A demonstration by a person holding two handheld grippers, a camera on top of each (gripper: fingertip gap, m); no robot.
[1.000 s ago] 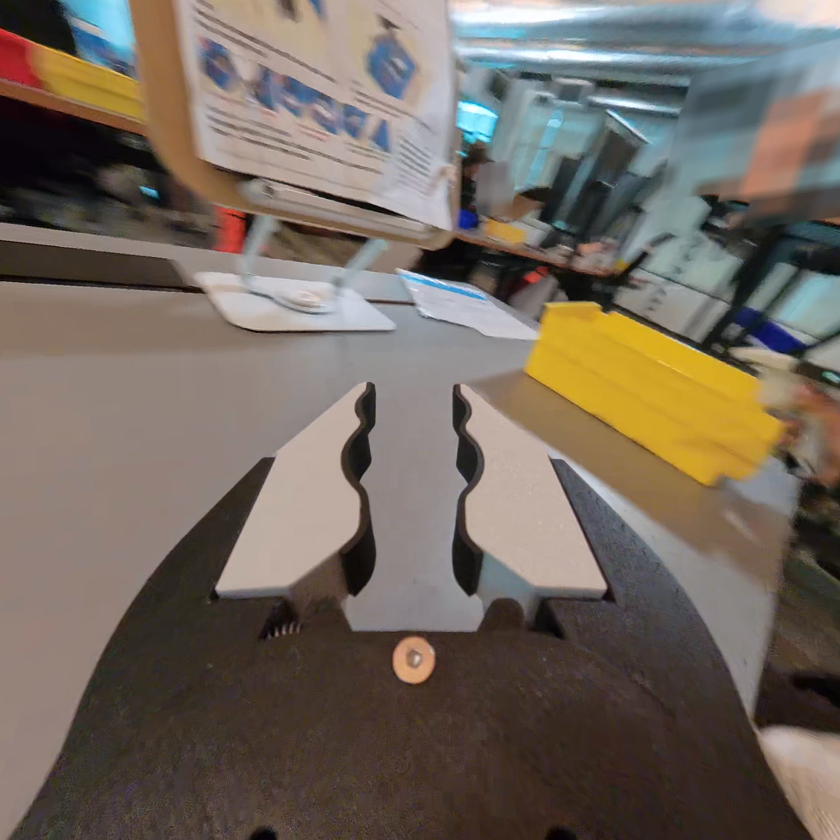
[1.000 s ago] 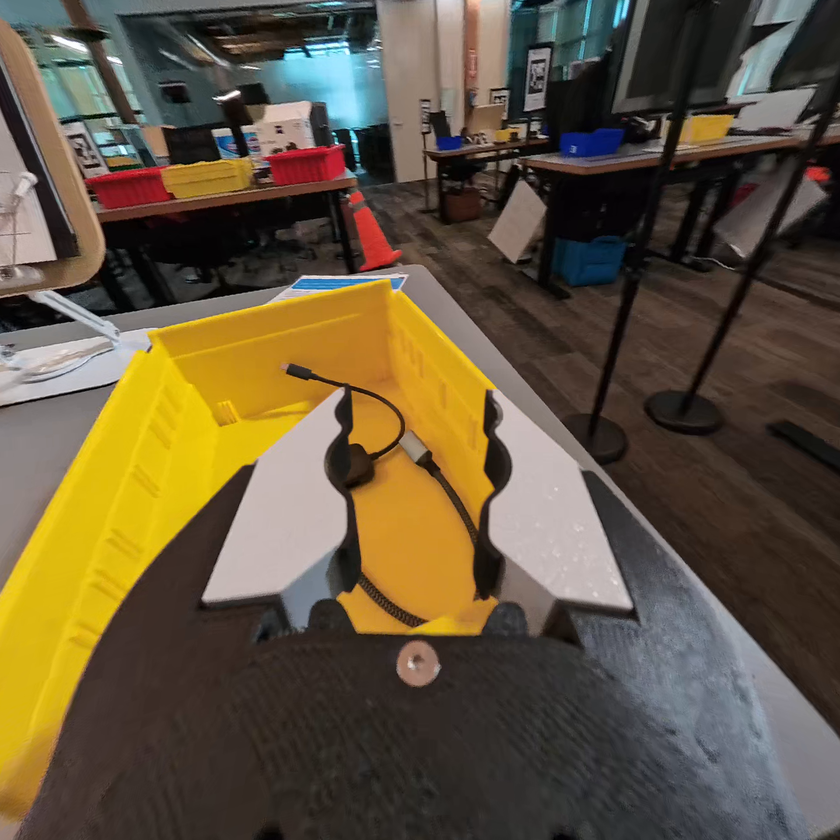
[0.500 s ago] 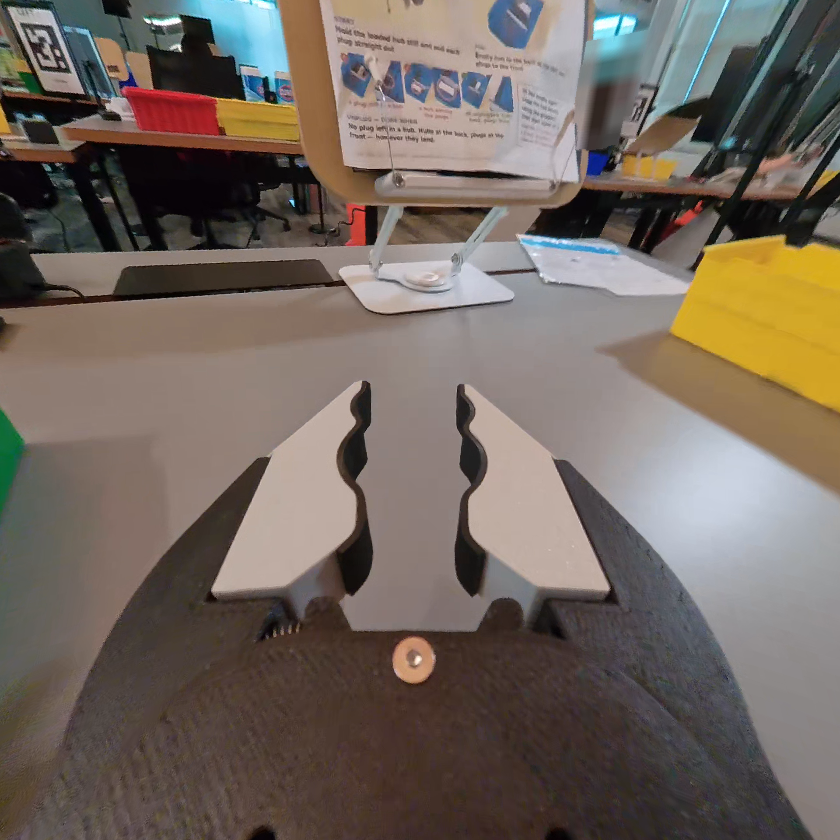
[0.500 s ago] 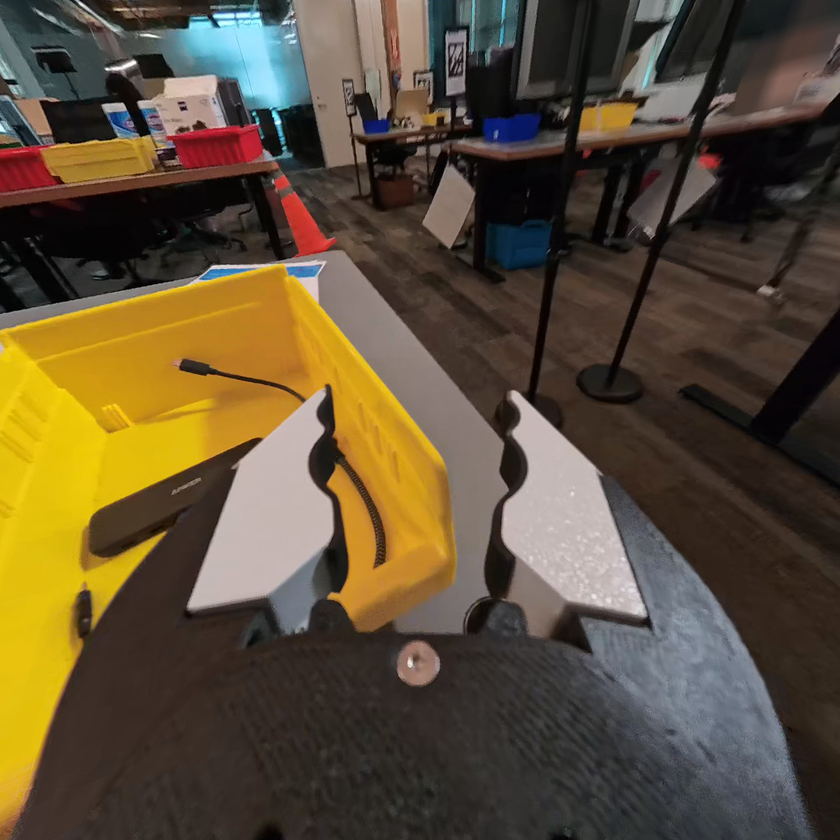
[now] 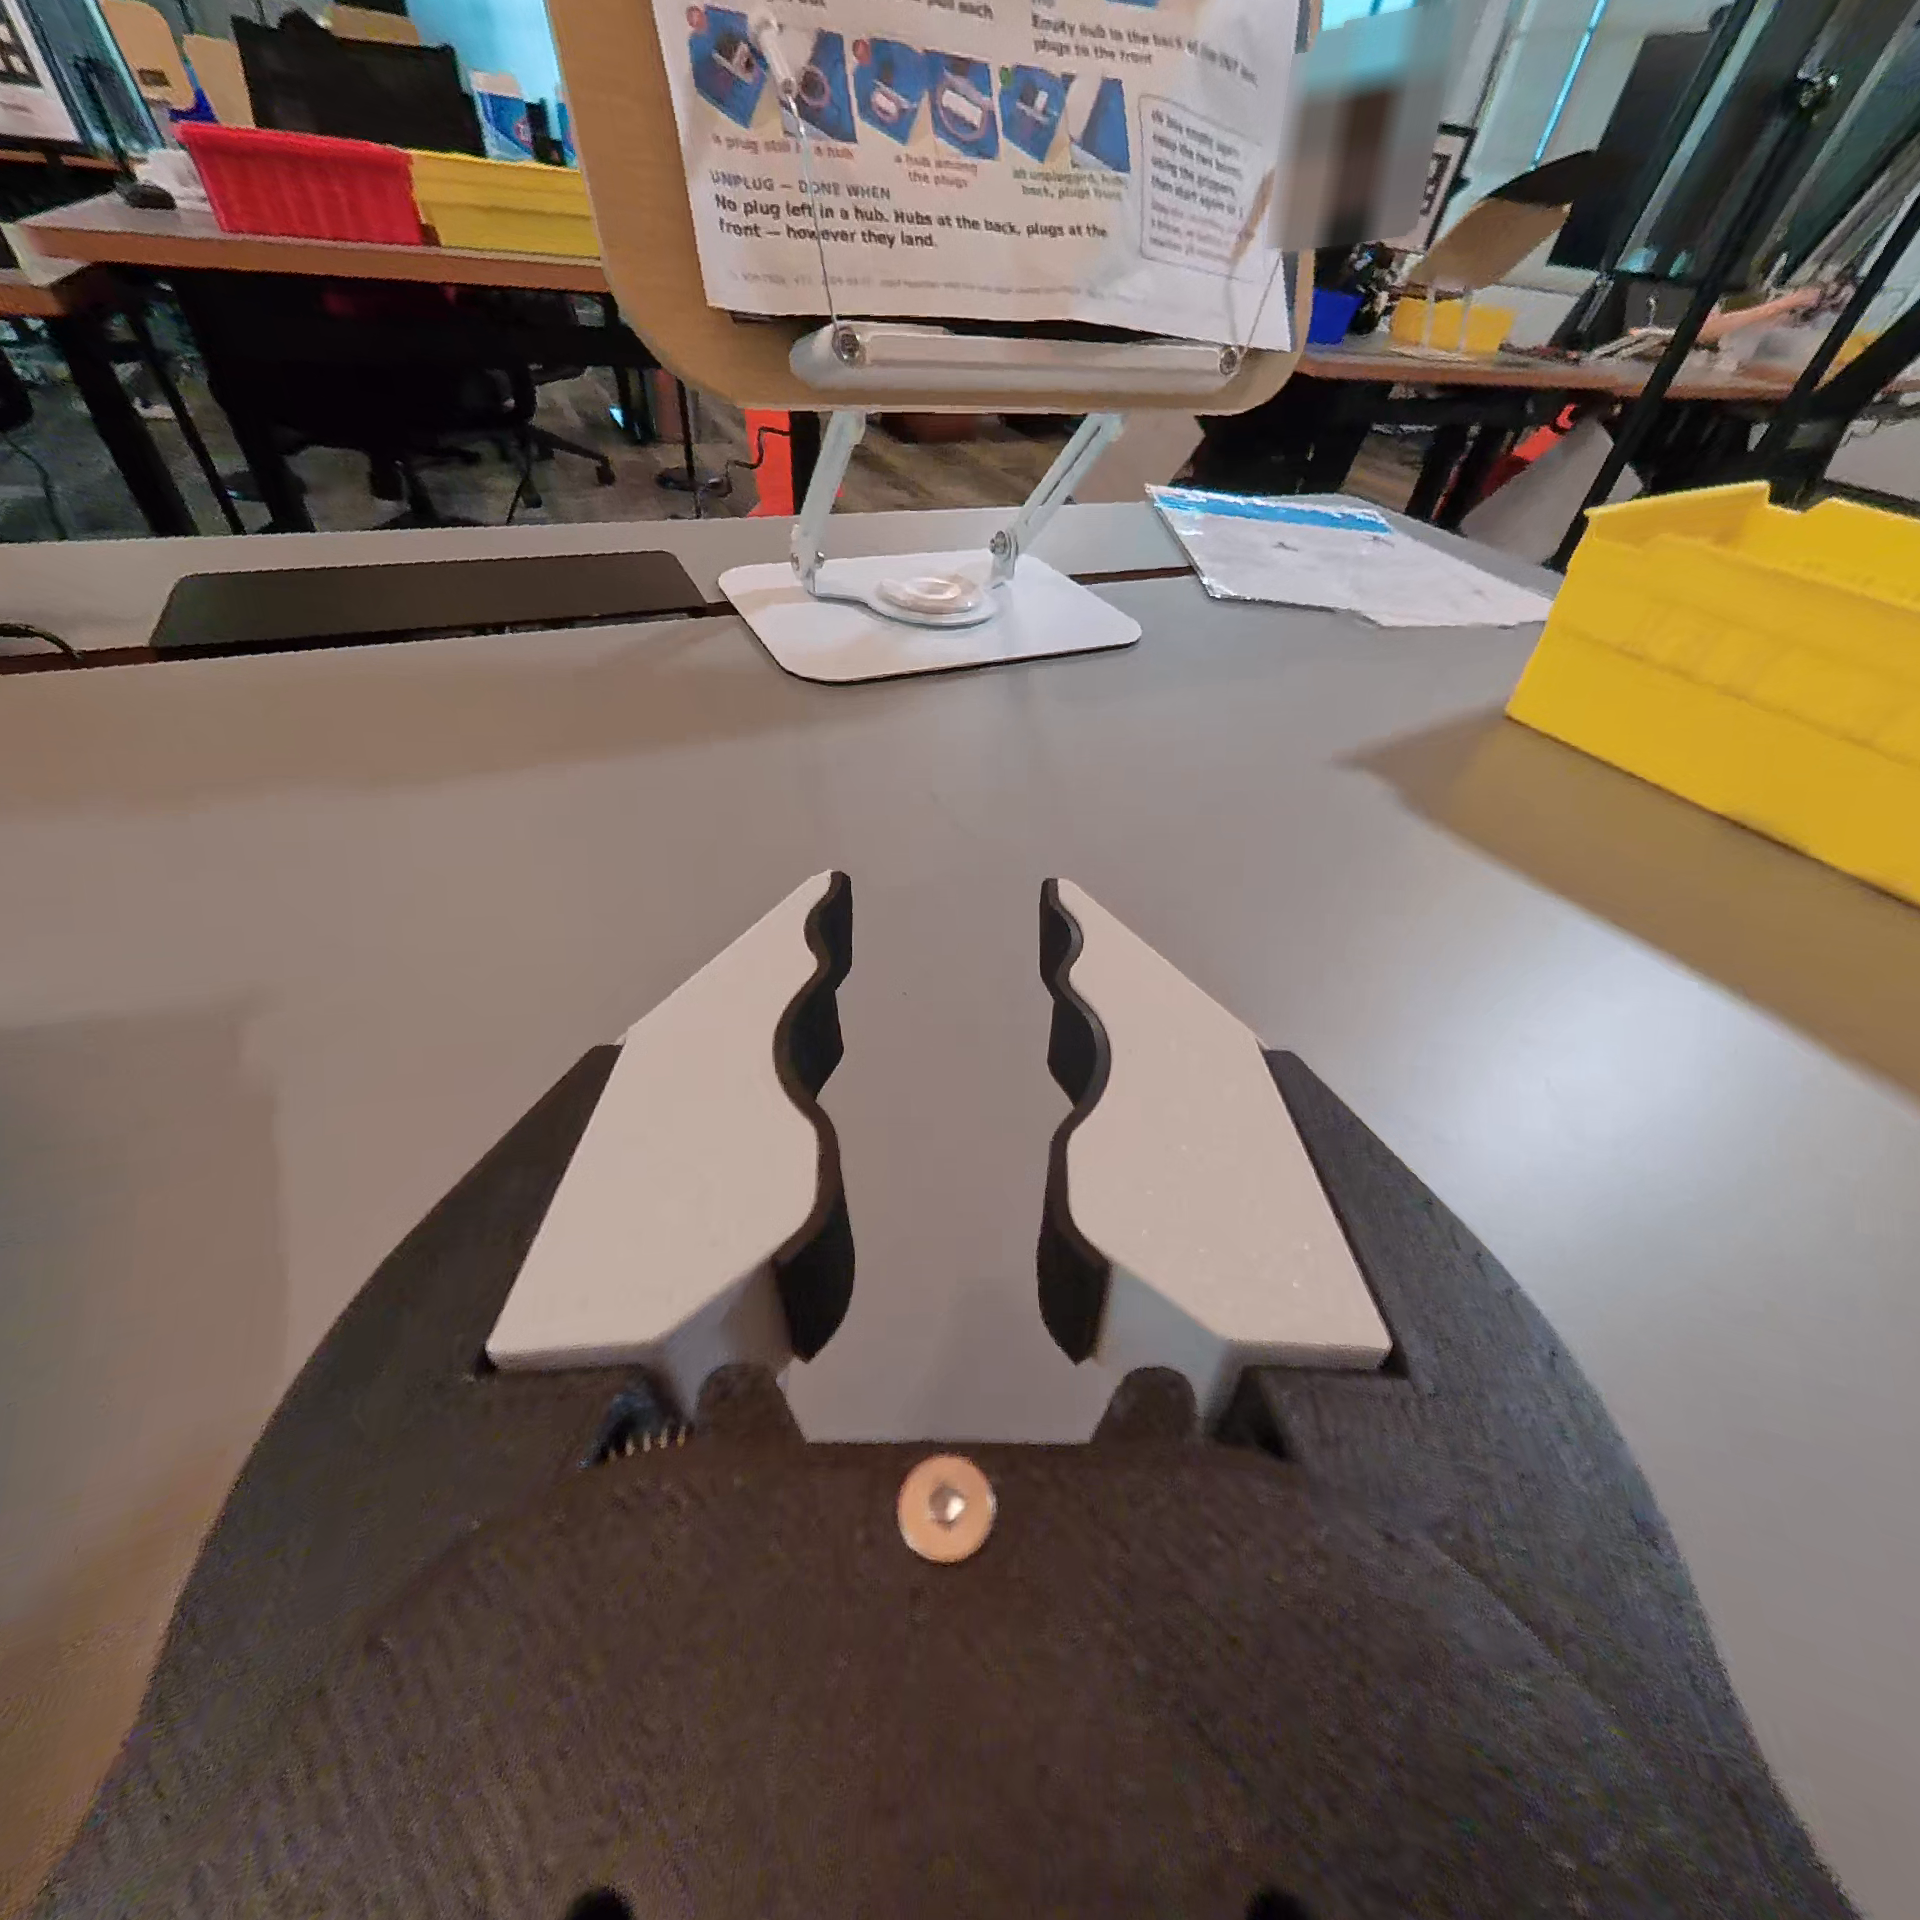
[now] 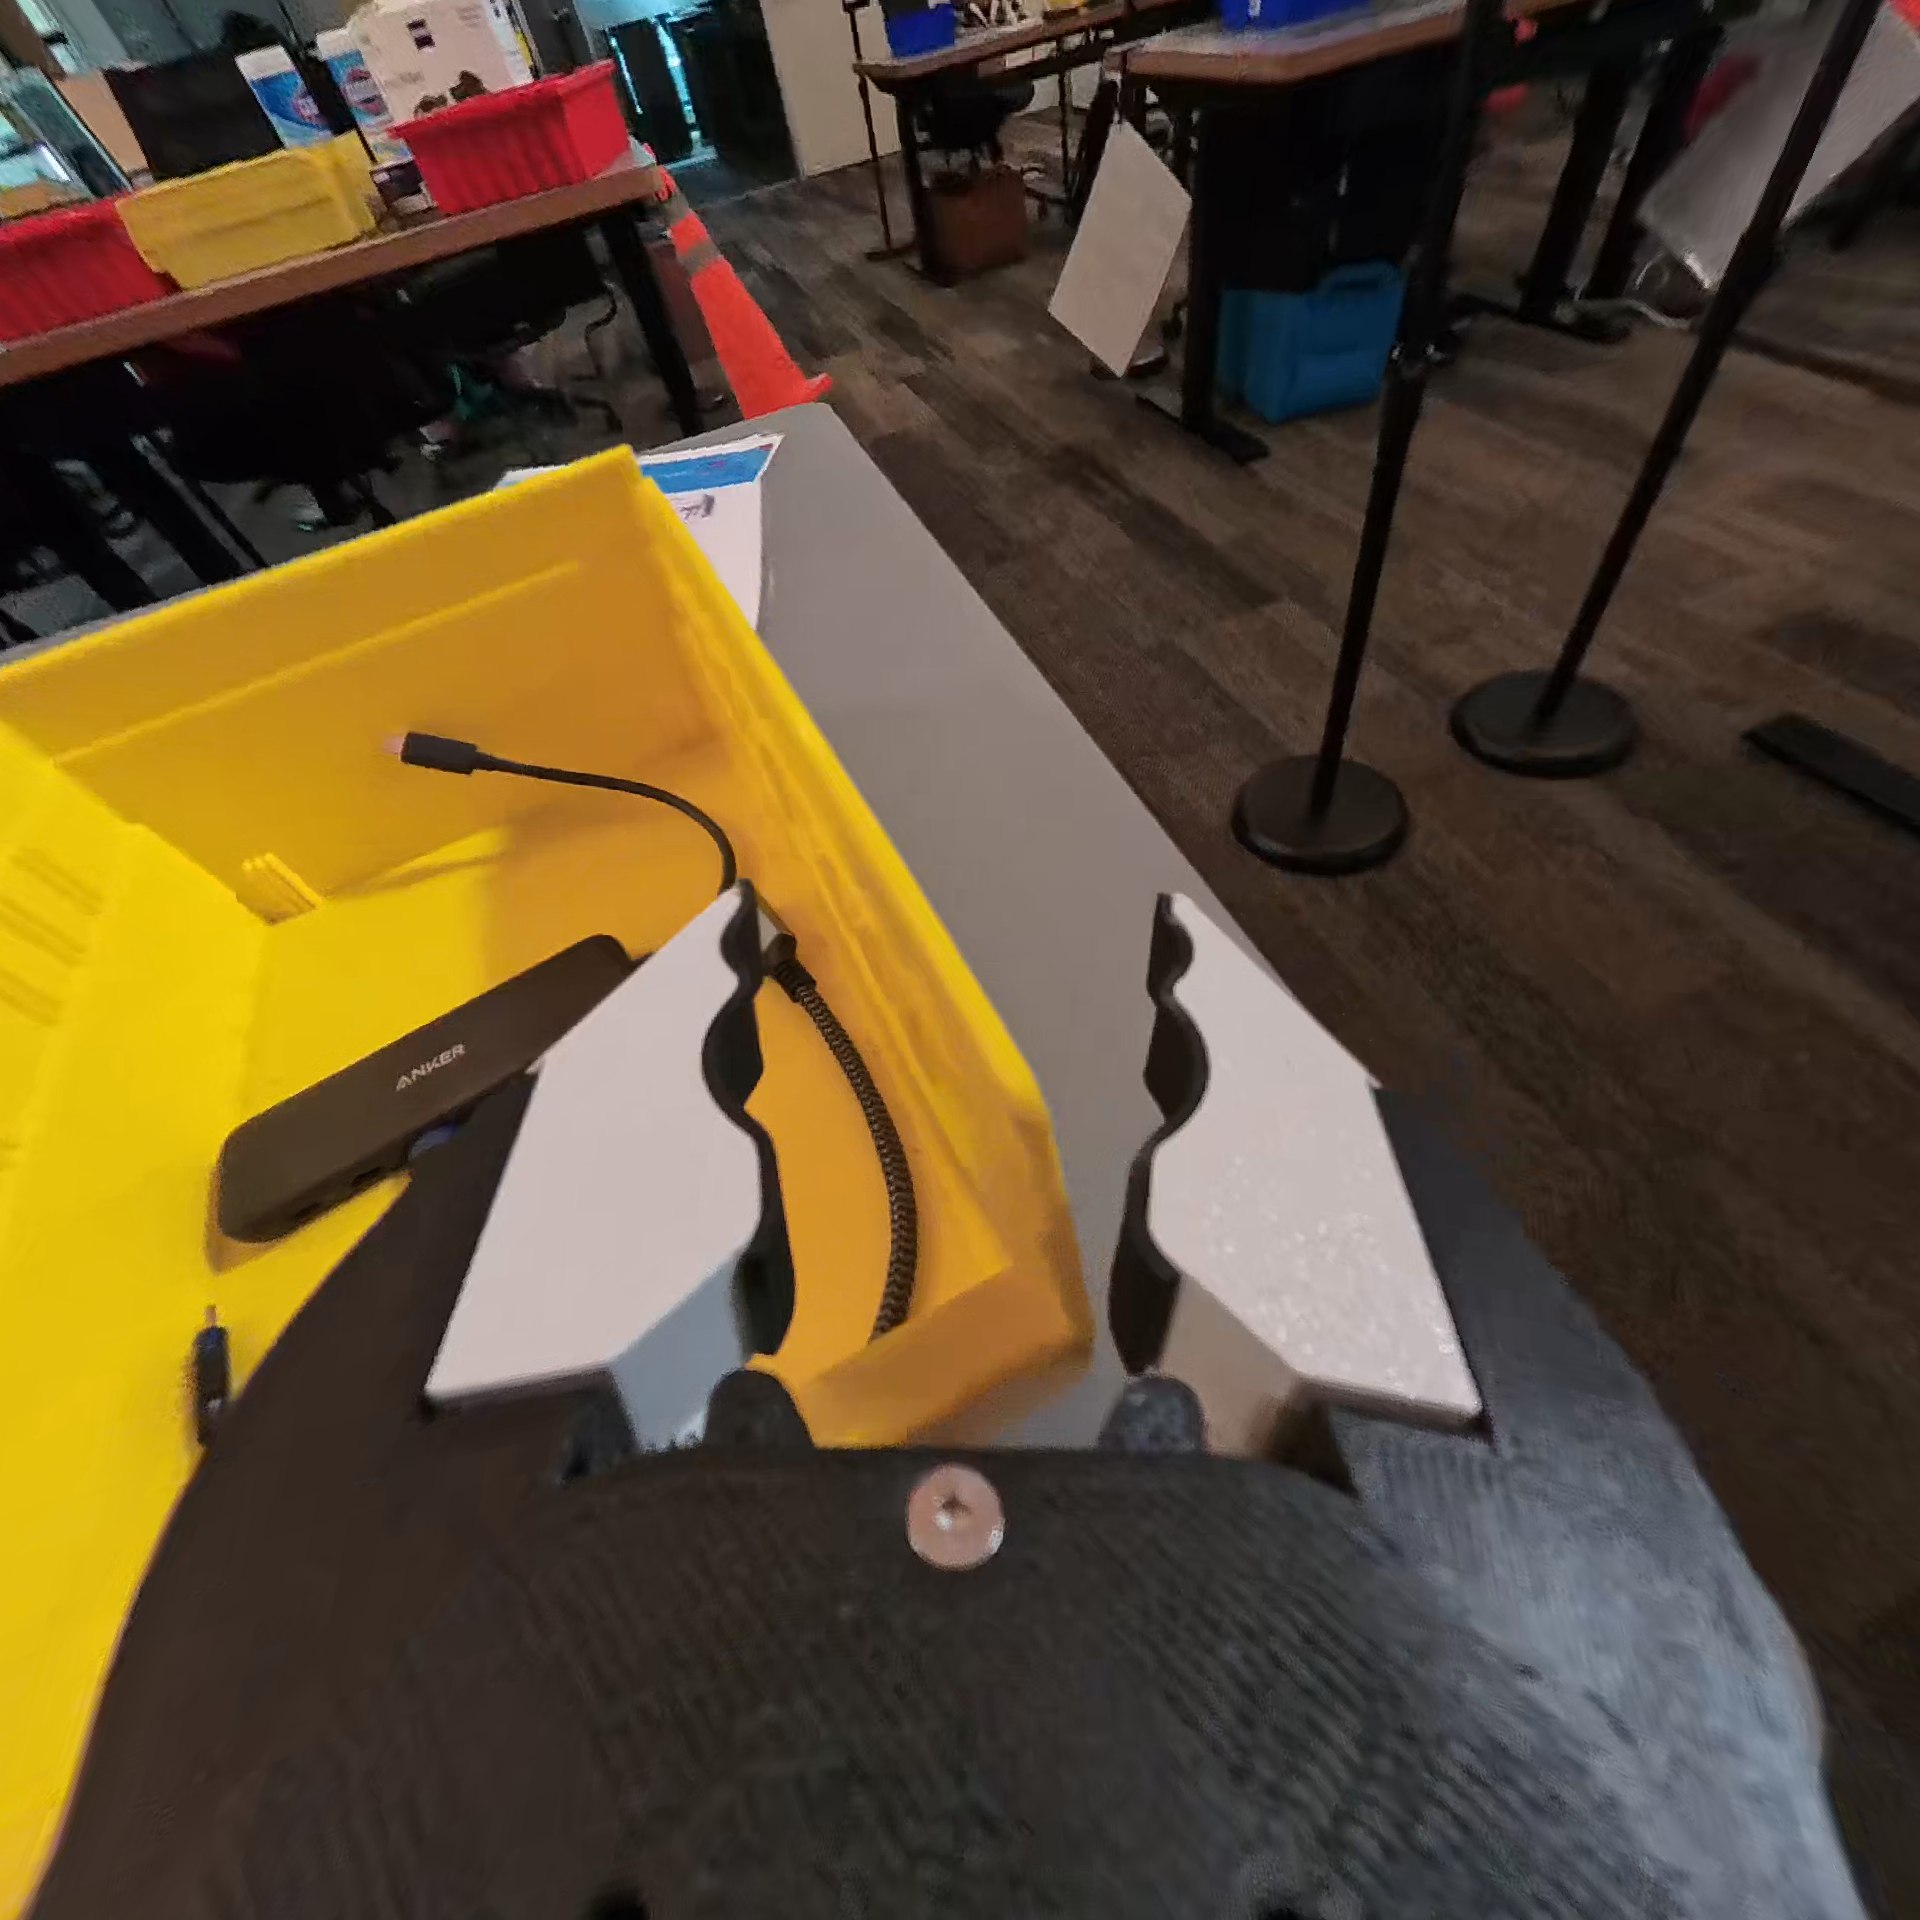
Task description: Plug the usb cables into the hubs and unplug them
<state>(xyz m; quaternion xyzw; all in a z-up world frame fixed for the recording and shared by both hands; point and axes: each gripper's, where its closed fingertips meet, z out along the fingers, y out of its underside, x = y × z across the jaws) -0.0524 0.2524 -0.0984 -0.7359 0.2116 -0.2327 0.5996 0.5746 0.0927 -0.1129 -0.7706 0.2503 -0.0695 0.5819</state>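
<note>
A yellow bin (image 6: 582, 644) stands at the table's right end; it also shows in the left wrist view (image 5: 1725, 665). Inside lie a black USB hub (image 6: 416, 1091), its thin black cable (image 6: 582, 774) with a plug at the far wall, a braided cable (image 6: 883, 1153) along the right wall and a small black plug (image 6: 208, 1361) at the near left. My right gripper (image 6: 951, 914) is open and empty, held above the bin's right wall, left finger over the bin. My left gripper (image 5: 945, 883) is open and empty over bare grey table (image 5: 416, 831).
A document stand (image 5: 925, 603) with an instruction sheet stands at the table's far middle. A paper sheet (image 5: 1340, 561) lies at the far right, a black mat (image 5: 416, 597) at the far left. The table's right edge (image 6: 1039, 727) drops to the floor, where pole stands (image 6: 1320, 810) rise.
My left gripper has swung left and steadied, facing the document stand. My right gripper has opened wider and shifted right from over the bin's inside to over its right wall.
</note>
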